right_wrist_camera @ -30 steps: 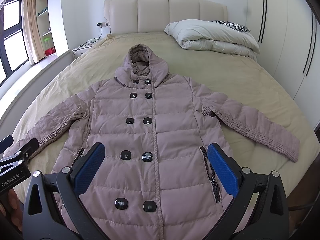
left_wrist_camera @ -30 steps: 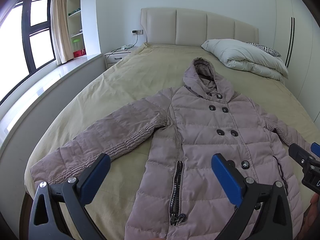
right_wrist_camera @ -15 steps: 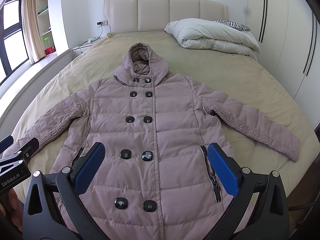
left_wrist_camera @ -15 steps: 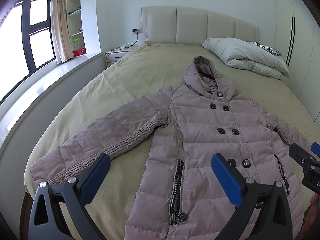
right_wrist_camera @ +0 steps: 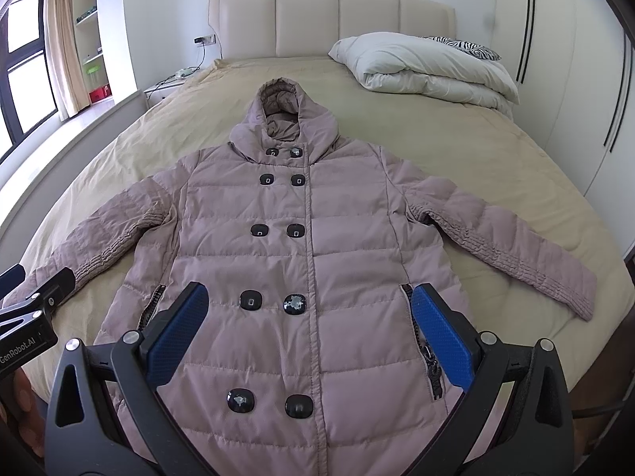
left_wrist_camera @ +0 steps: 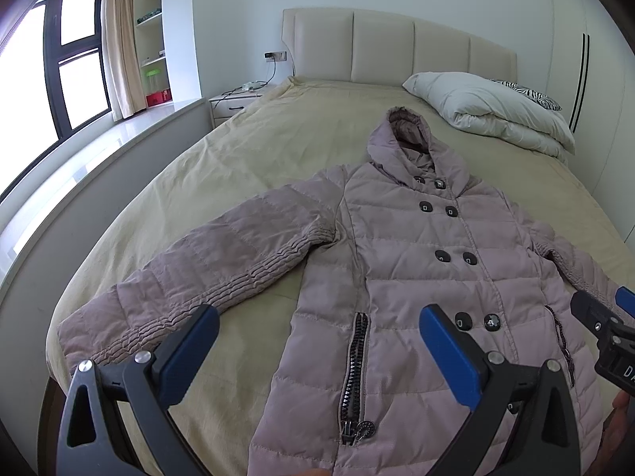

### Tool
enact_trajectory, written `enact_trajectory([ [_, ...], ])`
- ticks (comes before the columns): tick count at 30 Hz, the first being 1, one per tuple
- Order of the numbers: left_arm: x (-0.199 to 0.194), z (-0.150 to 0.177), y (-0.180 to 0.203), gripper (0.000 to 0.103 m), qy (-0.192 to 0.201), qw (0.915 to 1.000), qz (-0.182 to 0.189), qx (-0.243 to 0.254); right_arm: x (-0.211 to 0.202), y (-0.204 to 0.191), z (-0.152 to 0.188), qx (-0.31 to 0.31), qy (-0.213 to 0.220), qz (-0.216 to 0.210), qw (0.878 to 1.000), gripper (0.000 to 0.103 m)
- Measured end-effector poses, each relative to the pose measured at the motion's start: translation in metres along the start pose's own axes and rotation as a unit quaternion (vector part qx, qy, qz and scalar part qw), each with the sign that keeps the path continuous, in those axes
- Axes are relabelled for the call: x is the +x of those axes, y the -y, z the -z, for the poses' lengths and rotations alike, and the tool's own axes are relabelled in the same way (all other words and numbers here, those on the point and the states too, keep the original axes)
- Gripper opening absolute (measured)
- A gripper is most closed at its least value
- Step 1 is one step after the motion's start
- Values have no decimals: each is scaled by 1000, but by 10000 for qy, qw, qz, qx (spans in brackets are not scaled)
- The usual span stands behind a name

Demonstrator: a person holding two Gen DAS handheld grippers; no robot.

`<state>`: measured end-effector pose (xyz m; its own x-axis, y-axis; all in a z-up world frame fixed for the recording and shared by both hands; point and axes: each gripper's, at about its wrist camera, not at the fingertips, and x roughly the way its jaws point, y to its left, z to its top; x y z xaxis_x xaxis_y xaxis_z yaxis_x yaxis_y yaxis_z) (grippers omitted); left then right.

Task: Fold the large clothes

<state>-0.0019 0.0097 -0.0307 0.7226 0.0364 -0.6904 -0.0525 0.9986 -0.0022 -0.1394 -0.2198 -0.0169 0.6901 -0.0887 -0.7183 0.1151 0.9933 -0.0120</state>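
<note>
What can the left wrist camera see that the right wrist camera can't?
Only the left wrist view shows the whole left sleeve down to its cuff, with the right claw poking in at the edge. Only the right wrist view shows the whole right sleeve, the bottom row of buttons, and the left claw at its edge. Both show the puffy hooded coat lying flat and buttoned on the bed, with the white duvet by the headboard. Both claws are open and hold nothing.
</note>
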Motion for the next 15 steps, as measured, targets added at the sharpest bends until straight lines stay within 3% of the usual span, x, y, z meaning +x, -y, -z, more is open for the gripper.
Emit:
enact_trajectory([
  [15,8,1,-10,103,-167,9998,-33,-118,5,-4,1,-10,-86,-17,10000,103],
])
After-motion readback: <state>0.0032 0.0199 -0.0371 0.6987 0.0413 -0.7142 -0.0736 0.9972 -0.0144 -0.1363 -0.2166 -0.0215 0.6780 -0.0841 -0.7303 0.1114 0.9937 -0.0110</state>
